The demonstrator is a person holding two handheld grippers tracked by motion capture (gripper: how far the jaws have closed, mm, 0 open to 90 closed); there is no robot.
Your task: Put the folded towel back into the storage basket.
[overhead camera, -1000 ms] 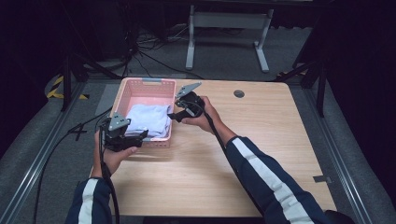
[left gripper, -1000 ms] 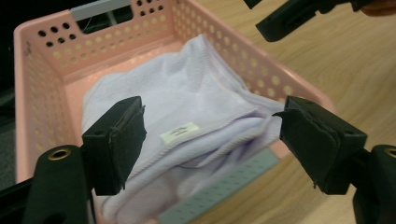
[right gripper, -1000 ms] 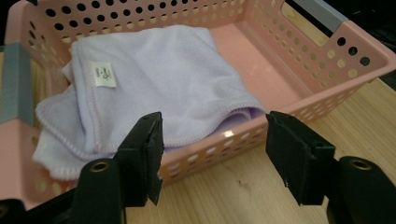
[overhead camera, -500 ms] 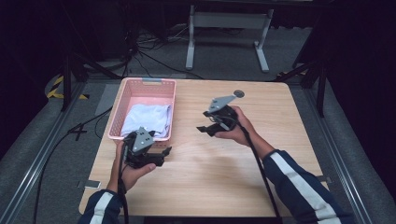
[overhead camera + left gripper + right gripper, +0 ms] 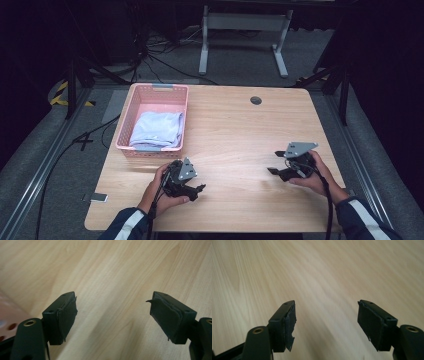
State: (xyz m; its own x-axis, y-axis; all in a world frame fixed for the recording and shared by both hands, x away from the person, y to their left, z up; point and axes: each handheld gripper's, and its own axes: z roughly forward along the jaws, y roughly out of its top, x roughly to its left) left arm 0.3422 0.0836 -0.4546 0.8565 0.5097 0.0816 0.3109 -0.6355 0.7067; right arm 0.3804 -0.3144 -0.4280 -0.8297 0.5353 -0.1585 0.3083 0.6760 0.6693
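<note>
We've got a pink basket point(image 5: 152, 93) with a pale blue cloth point(image 5: 156, 129) in it, a light wood-grain desk point(image 5: 240, 130), black grippers, and navy sleeves point(image 5: 367, 220) with white stripes.

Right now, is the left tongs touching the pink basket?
Apart. The high view shows the left tongs nearer the person than the pink basket, with bare wooden table between them; its jaws stand open and empty.
</note>
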